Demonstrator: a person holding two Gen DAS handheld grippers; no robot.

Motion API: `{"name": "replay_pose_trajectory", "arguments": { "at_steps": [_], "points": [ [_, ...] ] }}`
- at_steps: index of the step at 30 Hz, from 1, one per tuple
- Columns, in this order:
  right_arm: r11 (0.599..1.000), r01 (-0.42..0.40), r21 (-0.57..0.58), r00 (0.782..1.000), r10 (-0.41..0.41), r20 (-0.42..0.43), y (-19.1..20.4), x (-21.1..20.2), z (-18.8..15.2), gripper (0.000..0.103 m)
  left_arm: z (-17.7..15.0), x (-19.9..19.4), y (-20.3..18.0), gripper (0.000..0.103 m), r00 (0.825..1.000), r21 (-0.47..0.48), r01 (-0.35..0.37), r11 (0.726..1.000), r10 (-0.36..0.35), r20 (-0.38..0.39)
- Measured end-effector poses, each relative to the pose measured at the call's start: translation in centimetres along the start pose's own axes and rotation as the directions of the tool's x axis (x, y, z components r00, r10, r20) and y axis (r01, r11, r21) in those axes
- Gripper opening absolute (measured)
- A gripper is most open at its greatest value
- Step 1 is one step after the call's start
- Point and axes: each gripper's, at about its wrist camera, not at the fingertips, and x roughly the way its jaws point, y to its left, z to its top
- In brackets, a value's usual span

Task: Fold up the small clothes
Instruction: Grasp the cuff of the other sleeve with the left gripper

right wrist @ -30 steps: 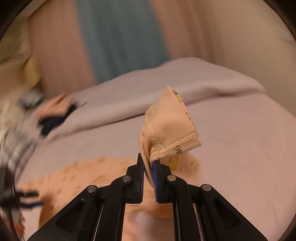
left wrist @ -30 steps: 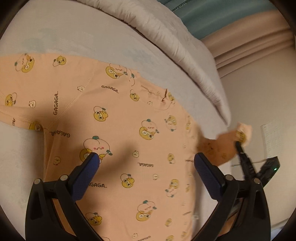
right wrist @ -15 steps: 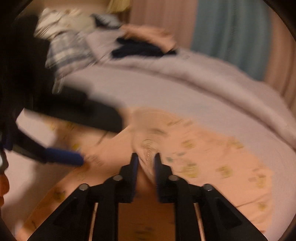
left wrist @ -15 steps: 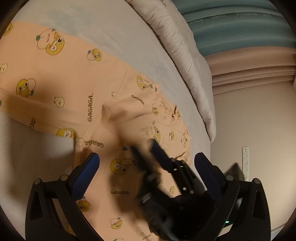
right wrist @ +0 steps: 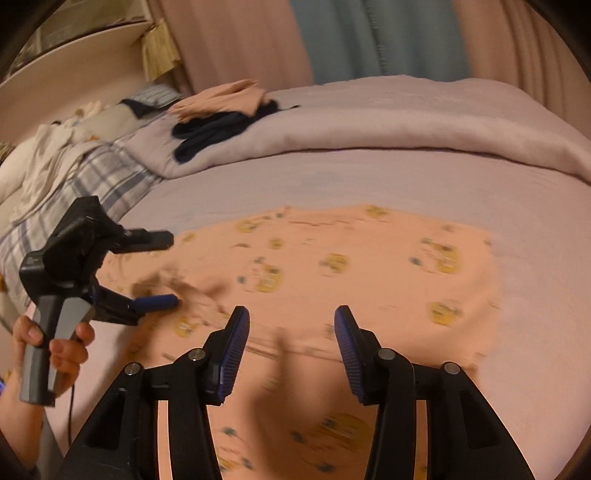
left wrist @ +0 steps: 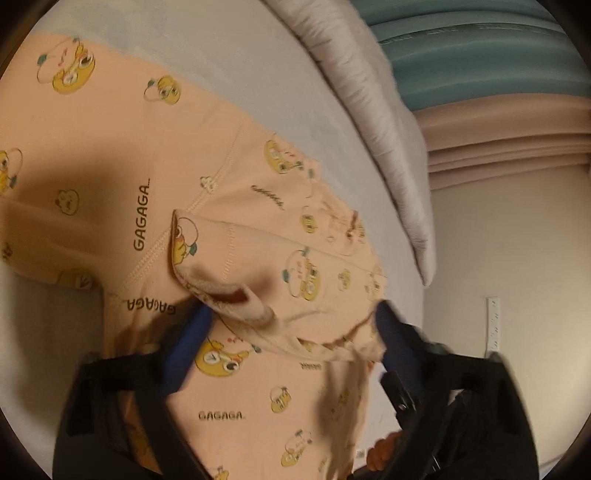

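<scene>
Spread across a pale lilac bed sheet (right wrist: 424, 177) lies a small peach-coloured top (left wrist: 122, 177), printed with yellow cartoon faces and the word "GAGAGA". Seen through the left wrist camera, one sleeve (left wrist: 258, 266) of the top is folded back over the chest, its open cuff pointing toward the camera and lying loose on the fabric beneath.

The left gripper (left wrist: 291, 325) hovers low over that folded sleeve. Its two blue-padded fingers (left wrist: 192, 332) stand apart on either side of the cuff and are closing; the sleeve lies between them, but the pads do not press on it. From the right wrist view the same gripper (right wrist: 162, 266) appears at the left edge of the top, held by a hand (right wrist: 55, 347) wrapped around its grey handle.

The right gripper (right wrist: 291, 332) points down at the near edge of the top (right wrist: 369, 266). Its jaws are parted and opening, with nothing held; only the flat peach fabric shows beyond the gap, blurred.

Farther back, a thick folded blanket (right wrist: 406, 122) runs across the bed. A pile of other clothes (right wrist: 221, 110), peach on top of dark navy, sits on it toward the left. Pink and teal curtains (right wrist: 369, 33) hang behind.
</scene>
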Motion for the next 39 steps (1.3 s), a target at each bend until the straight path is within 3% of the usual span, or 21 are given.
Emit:
{"name": "replay_pose_trajectory", "arguments": {
  "at_steps": [1,2,3,5,7,10,12,15,20,22,23,24,25,28,32,39],
  "points": [
    [1.0,0.014,0.005,1.0,-0.014,0.001,-0.5,-0.2,0.0,0.047,0.2,0.6,0.3,0.05,0.999,-0.013,-0.034,0.999,0.034,-0.008],
    [0.999,0.031,0.012,1.0,-0.031,-0.003,-0.7,0.2,-0.3,0.047,0.5,1.2,0.5,0.039,0.998,-0.015,-0.066,0.998,0.066,-0.014],
    [0.999,0.046,0.025,0.999,-0.046,-0.005,-1.0,0.4,-0.7,0.047,0.7,1.5,0.6,0.016,0.996,-0.012,-0.084,0.996,0.084,-0.015],
    [0.997,0.055,0.061,0.998,-0.055,0.004,-1.8,0.2,-0.5,0.047,0.7,1.8,0.7,0.011,0.99,0.001,-0.138,0.99,0.138,0.0],
    [0.993,0.064,0.102,0.998,-0.065,0.005,-2.9,0.2,-0.3,0.047,0.6,0.9,0.5,0.01,0.984,0.034,-0.166,0.986,0.163,0.074],
    [0.987,0.067,0.148,0.998,-0.067,-0.007,-3.9,0.9,-0.2,0.047,0.4,-1.1,-0.2,0.01,0.966,0.078,-0.193,0.978,0.175,0.189],
    [0.988,0.08,0.135,0.997,-0.077,-0.032,-3.9,1.7,-0.6,0.047,0.4,-1.2,0.1,0.011,0.968,0.101,-0.203,0.974,0.184,0.172],
    [0.97,0.208,0.126,0.969,-0.187,-0.16,-5.2,3.7,-1.9,0.045,-0.3,-0.6,1.6,0.016,0.963,0.111,-0.252,0.961,0.238,0.123],
    [0.96,0.271,0.068,0.949,-0.254,-0.188,-4.0,3.0,-1.9,0.045,-0.5,-4.0,4.0,0.018,0.964,0.059,-0.232,0.971,0.221,0.146],
    [0.957,0.286,0.036,0.942,-0.274,-0.193,-3.7,2.8,-1.9,0.045,-0.7,-6.2,4.8,0.028,0.961,0.057,-0.228,0.972,0.215,0.177],
    [0.956,0.293,0.023,0.94,-0.283,-0.189,-3.4,2.5,-2.0,0.045,-0.7,-7.4,5.3,0.035,0.954,0.049,-0.242,0.969,0.228,0.196],
    [0.956,0.294,0.016,0.941,-0.286,-0.183,-3.2,2.2,-1.9,0.046,-0.8,-8.7,5.9,0.054,0.943,0.033,-0.263,0.964,0.25,0.222],
    [0.957,0.291,0.019,0.943,-0.283,-0.178,-3.0,2.0,-2.0,0.046,-0.8,-10.3,6.8,0.064,0.932,0.004,-0.269,0.963,0.259,0.254],
    [0.971,0.235,0.045,0.963,-0.227,-0.146,-2.3,0.7,-2.0,0.048,-0.6,-14.2,9.7,0.065,0.917,-0.089,-0.233,0.968,0.249,0.311],
    [0.983,0.181,0.028,0.978,-0.177,-0.108,-0.5,-0.3,-1.9,0.052,-0.2,-17.9,13.4,0.065,0.889,-0.209,-0.208,0.956,0.274,0.367],
    [0.994,0.1,-0.039,0.99,-0.103,-0.096,2.8,0.1,-1.6,0.053,3.0,-22.1,18.5,0.064,0.834,-0.354,-0.087,0.931,0.262,0.485]
  ]
}}
